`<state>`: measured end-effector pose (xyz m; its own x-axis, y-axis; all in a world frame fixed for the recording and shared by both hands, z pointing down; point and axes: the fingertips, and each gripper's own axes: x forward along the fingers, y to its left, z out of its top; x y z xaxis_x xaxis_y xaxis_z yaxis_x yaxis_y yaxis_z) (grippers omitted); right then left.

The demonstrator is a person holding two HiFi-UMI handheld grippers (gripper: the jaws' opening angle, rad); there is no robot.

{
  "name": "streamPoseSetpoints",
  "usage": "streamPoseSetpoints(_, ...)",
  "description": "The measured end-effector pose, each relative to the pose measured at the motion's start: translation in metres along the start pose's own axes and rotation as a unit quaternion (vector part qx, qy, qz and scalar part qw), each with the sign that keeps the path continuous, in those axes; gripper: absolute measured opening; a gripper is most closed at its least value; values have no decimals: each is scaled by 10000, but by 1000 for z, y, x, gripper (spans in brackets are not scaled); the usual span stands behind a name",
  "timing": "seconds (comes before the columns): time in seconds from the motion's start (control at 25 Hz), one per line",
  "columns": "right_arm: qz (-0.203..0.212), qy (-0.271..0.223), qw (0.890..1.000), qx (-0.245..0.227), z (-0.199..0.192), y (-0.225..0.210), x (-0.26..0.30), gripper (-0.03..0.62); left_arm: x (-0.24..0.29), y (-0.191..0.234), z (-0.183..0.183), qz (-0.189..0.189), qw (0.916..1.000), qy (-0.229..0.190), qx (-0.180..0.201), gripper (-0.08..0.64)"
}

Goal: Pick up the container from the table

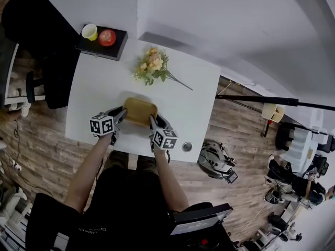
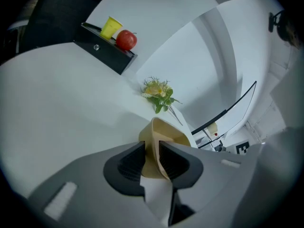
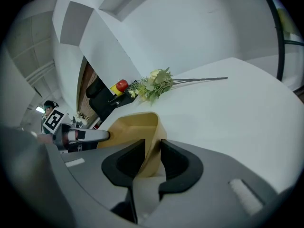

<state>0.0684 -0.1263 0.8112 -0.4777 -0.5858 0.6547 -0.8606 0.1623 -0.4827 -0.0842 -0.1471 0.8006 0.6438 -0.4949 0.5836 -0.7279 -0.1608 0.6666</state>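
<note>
The tan container (image 1: 140, 110) sits on the white tabletop (image 1: 94, 88) near its 6 o'clock edge, with flowers (image 1: 153, 65) at the container's 12 o'clock. The left claw (image 1: 122, 114) pinches its 9 o'clock wall and the right claw (image 1: 152, 121) its 3 o'clock wall, both narrowed onto it.

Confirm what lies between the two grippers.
The tan container lies between the left gripper and the right gripper, an end wall in each one's jaws; the head view shows it.
</note>
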Motion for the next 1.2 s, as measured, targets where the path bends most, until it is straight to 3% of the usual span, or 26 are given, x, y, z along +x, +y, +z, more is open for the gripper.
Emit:
streamPoseSetpoints(0.56, -129, -160, 9998, 13, 9, -2, -8, 84, -4, -8, 3, -68, 10000, 20, 42, 61)
streamPoseSetpoints(1.2, -87, -658, 9974, -284, 72, 12, -18, 74, -14, -34, 51, -203, 9988, -414, 171, 61)
